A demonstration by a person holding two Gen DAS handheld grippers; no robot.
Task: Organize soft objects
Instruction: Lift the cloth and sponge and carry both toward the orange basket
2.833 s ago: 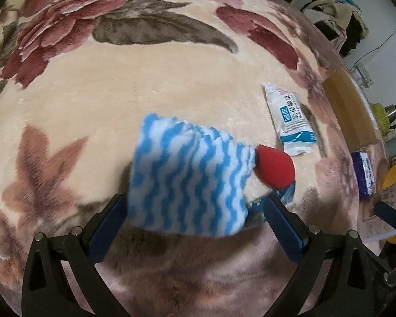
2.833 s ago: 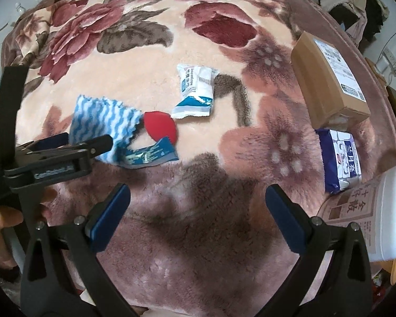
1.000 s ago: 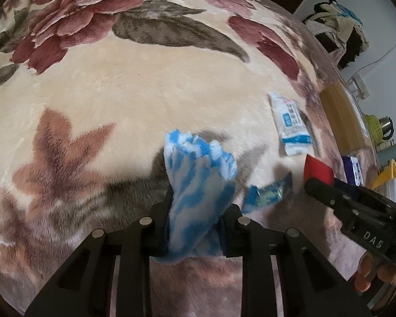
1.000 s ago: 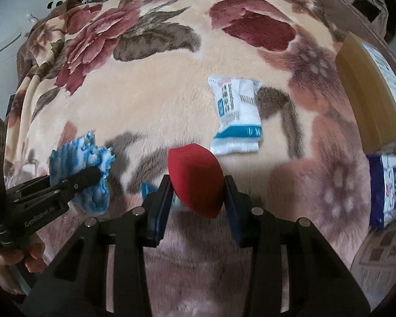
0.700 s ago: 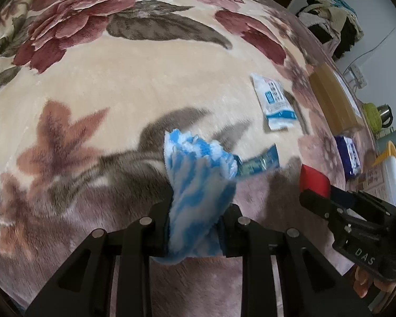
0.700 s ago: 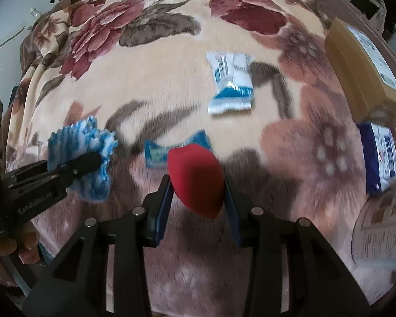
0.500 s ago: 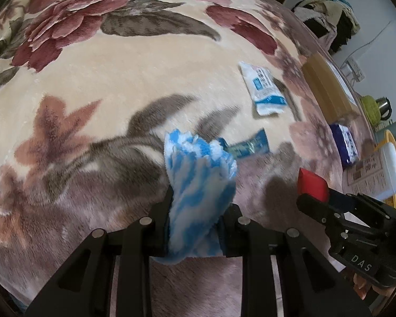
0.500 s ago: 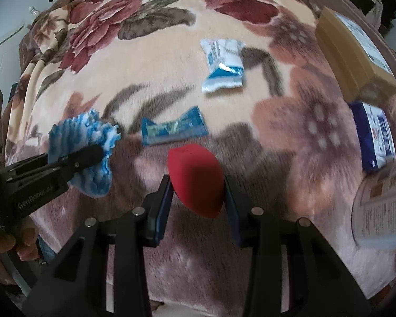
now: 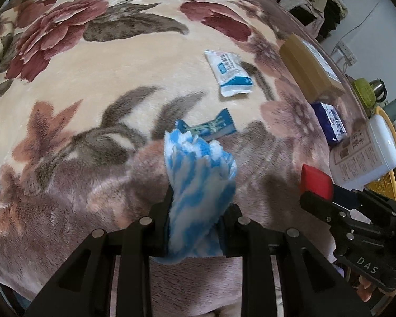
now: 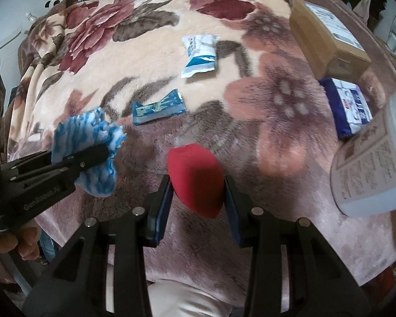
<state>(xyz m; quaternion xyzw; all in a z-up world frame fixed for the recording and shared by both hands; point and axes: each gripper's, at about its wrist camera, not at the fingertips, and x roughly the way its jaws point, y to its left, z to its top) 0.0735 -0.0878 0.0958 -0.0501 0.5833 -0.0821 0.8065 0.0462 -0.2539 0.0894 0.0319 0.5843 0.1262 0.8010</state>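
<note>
The left gripper (image 9: 198,211) is clamped tight on a bunched blue-and-white striped cloth (image 9: 198,185), which sticks up between its jaws, clear of the bed. Beside it the right gripper (image 10: 198,198) pinches a red teardrop sponge (image 10: 195,179), also lifted off the surface. Under both spreads a plush floral blanket (image 9: 105,79), cream in the middle with dark red roses and brown leaves, shading to mauve at the near edge. On it lie a blue foil sachet (image 10: 158,107) just past the cloth, and farther off a white-and-blue packet (image 10: 199,55). Toward the right edge sit a brown cardboard box (image 10: 327,37), a dark blue tissue pack (image 10: 348,105) and a white bottle with a printed label (image 10: 369,163) (its text too blurred to read). Clothes are piled in the far corner (image 9: 316,2) against a white wall.
</note>
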